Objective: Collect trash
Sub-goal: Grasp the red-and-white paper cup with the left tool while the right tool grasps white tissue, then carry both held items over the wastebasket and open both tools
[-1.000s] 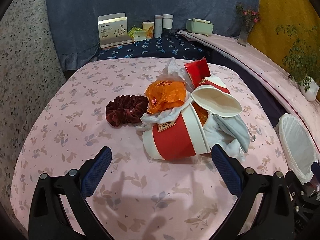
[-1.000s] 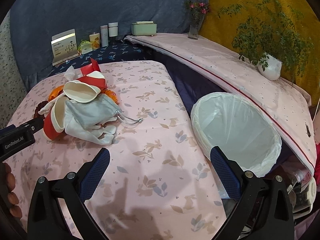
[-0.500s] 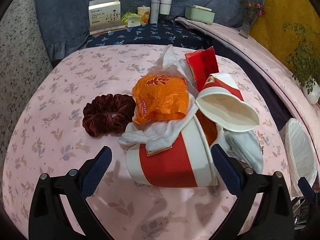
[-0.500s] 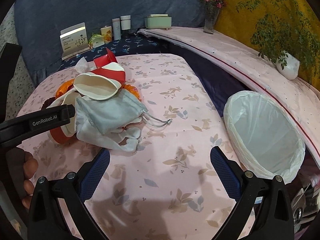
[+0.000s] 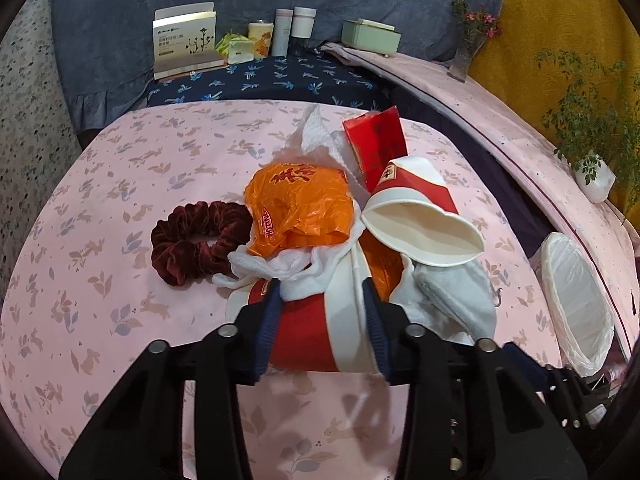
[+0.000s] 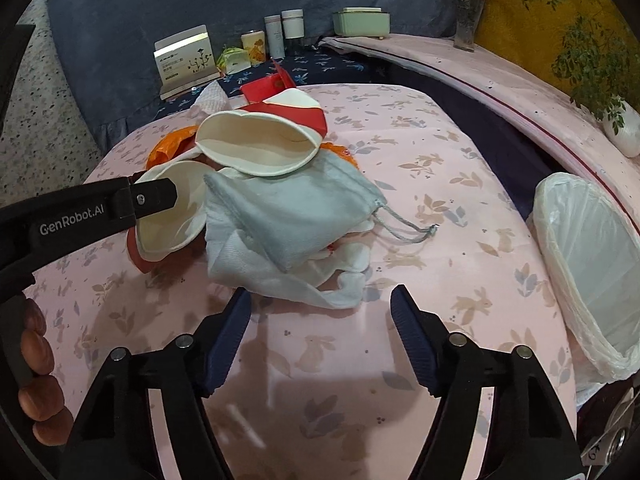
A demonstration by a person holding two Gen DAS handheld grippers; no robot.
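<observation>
Left gripper pinching a red-and-white paper cup lying on its side on the pink tablecloth. Right gripper spread, holding nothing, just short of a grey pouch. Around these: orange bag, second cup, scrunchie. At right, lined bin.

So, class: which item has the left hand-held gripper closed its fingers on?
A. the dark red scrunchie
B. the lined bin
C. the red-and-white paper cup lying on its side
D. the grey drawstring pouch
C: the left hand-held gripper has a blue finger on each side of the red-and-white cup, while the scrunchie, pouch and bin lie apart from it.
</observation>
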